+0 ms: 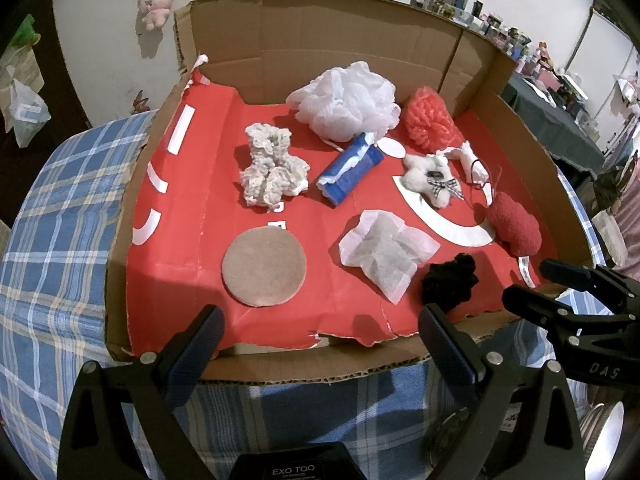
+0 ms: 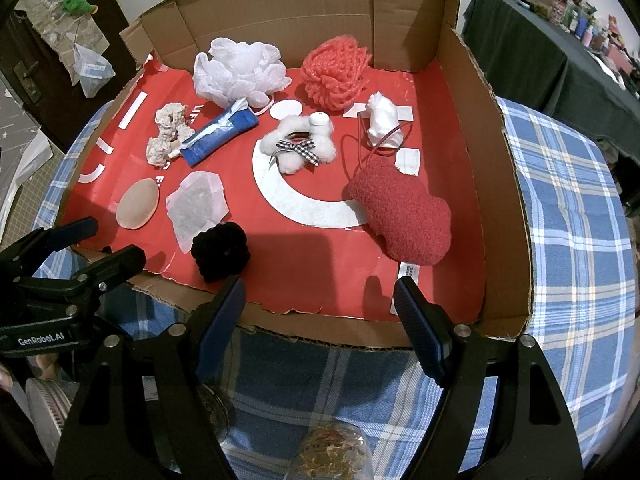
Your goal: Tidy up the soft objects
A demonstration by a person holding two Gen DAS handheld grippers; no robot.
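A cardboard tray (image 1: 472, 48) (image 2: 496, 184) with a red floor holds several soft things: a white mesh pouf (image 1: 348, 100) (image 2: 240, 72), a coral pouf (image 1: 428, 118) (image 2: 334, 74), a cream knit piece (image 1: 272, 168) (image 2: 168, 134), a blue tissue pack (image 1: 352, 172) (image 2: 220, 136), a white plush with a checked bow (image 1: 430, 176) (image 2: 300, 144), a red plush pad (image 1: 516, 224) (image 2: 404, 216), a black pom (image 1: 450, 280) (image 2: 220, 250), a tan round pad (image 1: 264, 266) (image 2: 138, 204) and a white sachet (image 1: 386, 250) (image 2: 198, 204). My left gripper (image 1: 320, 340) (image 2: 108, 240) and right gripper (image 2: 320, 308) (image 1: 536, 284) are open and empty at the tray's near edge.
The tray rests on a blue plaid cloth (image 1: 52, 240) (image 2: 580, 240). A small white bundle with a black loop (image 1: 474, 164) (image 2: 384, 120) lies at the tray's right back. A cluttered dark table (image 2: 560, 60) stands to the right.
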